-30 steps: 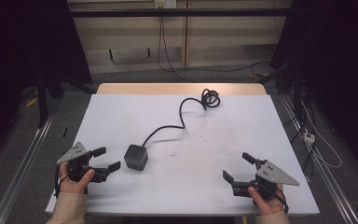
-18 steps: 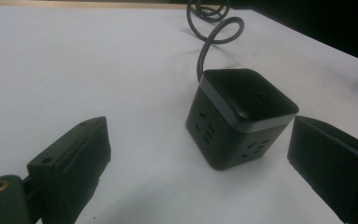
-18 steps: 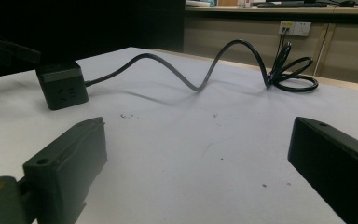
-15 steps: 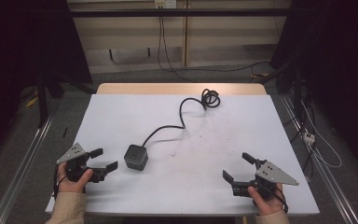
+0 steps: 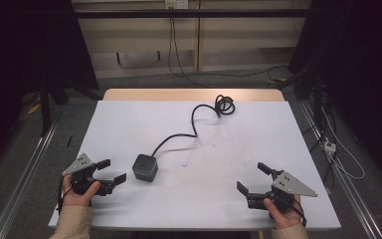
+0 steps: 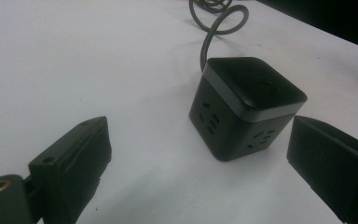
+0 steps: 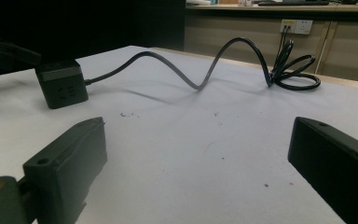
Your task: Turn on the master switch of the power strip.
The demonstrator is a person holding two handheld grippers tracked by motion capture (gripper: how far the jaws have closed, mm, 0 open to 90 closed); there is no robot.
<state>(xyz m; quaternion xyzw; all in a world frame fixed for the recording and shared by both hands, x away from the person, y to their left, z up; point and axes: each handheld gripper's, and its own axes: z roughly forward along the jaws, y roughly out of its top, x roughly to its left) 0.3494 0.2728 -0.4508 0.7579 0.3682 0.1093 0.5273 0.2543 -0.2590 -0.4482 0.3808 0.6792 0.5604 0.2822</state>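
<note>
A black cube power socket [image 5: 144, 167] sits on the white table [image 5: 278, 129], its cable [image 5: 195, 124] snaking away to a coil at the far edge. Your left gripper [image 5: 110, 171] rests just beside the cube on its near-left side, jaws spread wide and empty. Your right gripper [image 5: 251, 178] lies well apart to the cube's right, jaws likewise parted, holding nothing.

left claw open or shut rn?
Open. The left claw shows its two jaws spread wide apart, empty, with the black socket cube just ahead of them, untouched.
</note>
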